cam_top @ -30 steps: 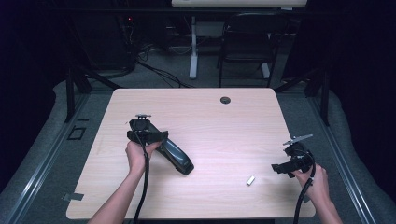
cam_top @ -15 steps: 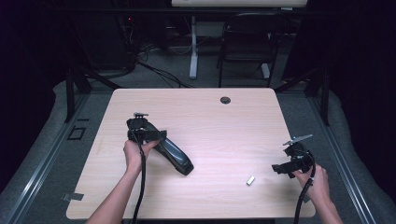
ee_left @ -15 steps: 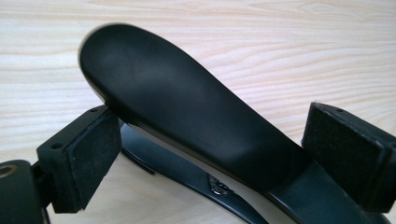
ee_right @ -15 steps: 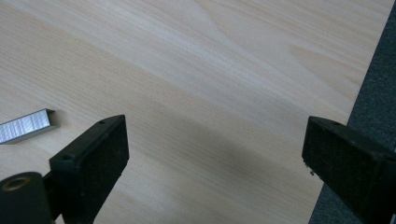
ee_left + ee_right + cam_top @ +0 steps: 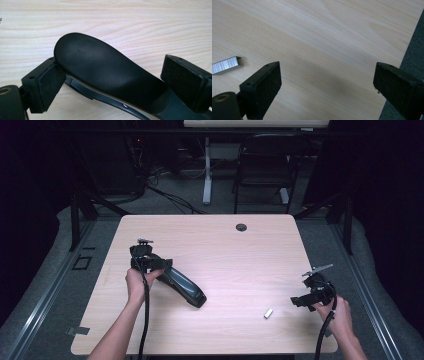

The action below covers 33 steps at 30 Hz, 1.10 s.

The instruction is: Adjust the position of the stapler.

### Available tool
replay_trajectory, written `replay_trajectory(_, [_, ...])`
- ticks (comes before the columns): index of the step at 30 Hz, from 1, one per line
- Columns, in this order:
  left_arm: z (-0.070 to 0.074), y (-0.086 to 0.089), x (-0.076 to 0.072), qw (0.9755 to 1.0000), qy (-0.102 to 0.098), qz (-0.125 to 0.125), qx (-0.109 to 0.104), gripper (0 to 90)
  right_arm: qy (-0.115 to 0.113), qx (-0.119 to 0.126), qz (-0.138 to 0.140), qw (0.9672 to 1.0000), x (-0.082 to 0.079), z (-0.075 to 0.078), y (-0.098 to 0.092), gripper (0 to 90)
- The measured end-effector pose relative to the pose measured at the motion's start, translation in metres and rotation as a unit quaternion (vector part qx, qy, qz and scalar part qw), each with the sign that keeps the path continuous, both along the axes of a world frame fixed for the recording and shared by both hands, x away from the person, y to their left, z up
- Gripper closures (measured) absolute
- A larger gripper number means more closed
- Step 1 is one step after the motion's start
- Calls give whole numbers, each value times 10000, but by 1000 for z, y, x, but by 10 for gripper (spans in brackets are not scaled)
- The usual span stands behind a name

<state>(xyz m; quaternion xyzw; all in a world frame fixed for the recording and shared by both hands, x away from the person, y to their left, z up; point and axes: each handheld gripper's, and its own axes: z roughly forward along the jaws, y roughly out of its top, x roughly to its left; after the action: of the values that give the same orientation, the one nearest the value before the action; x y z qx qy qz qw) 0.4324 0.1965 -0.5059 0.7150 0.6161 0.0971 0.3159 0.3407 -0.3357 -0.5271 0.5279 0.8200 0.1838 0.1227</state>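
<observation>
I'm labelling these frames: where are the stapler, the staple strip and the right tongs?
stapler (image 5: 186, 287), high view, middle of its black top.
staple strip (image 5: 225, 65), right gripper view, its silver side.
right tongs (image 5: 327, 85), right gripper view, between its fingertips.

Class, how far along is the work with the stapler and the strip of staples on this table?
Done: nothing visibly finished; the stapler lies closed on the table. In hand: the left gripper has just been closing its jaws around one end of the stapler, not yet clearly clamped. Left: the staple strip lies untouched beside the open, empty right gripper; loading it probably follows.
</observation>
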Motion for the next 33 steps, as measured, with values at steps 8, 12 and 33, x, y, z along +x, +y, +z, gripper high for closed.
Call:
replay_trajectory(8, [0, -4, 2, 9998, 38, -84, 157, 64, 16, -22, -22, 10000, 0, 1, 0, 78])
replay_trajectory(12, [1, -5, 3, 9998, 10, -149, 165, 65, 14, -21, -20, 10000, 0, 1, 1, 80])
replay_trajectory(33, [-7, -60, 5, 9937, 188, -1066, 299, 118, 51, -58, -22, 10000, 0, 0, 0, 86])
